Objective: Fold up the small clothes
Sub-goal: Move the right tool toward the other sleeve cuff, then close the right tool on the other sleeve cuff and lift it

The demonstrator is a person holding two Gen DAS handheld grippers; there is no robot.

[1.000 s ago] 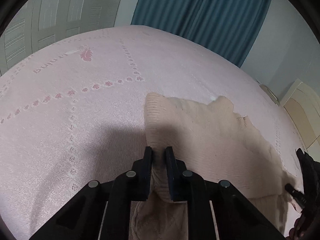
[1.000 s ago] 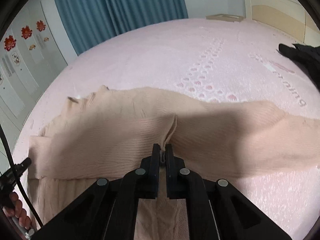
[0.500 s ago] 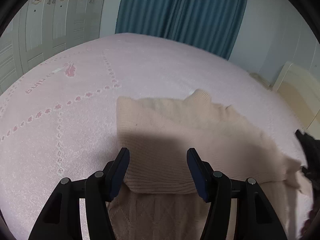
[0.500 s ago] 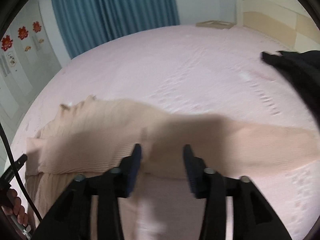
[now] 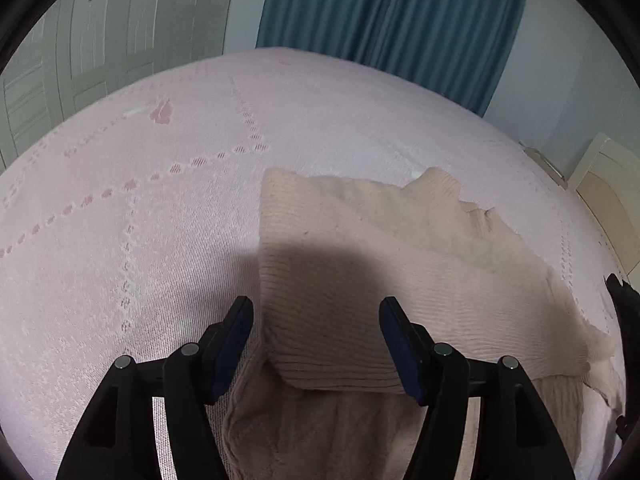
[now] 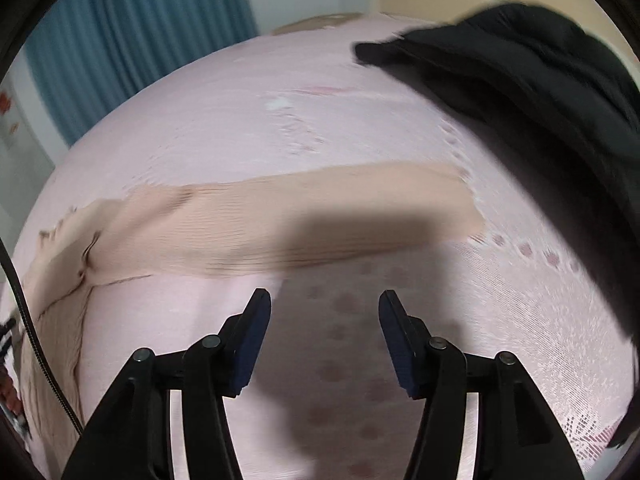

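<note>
The beige ribbed knit sweater (image 5: pixel 360 264) lies flat on the pink patterned bedspread (image 5: pixel 160 240), its folded sleeve running crosswise, its other sleeve (image 6: pixel 320 216) stretched long toward the black garment (image 6: pixel 540 92). A second ago both grippers pinched it; now the left gripper (image 5: pixel 316 312) and right gripper (image 6: pixel 324 304) are opening, gripping nothing, the right one shifted over bare bedspread.

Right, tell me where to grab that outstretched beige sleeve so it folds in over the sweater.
Take the sleeve at its free cuff end, coming from above with the right hand-held gripper, whose jaws are opening with nothing between them. The sleeve lies flat and straight on the pink bedspread, so lifting the cuff should carry its length over.
</note>
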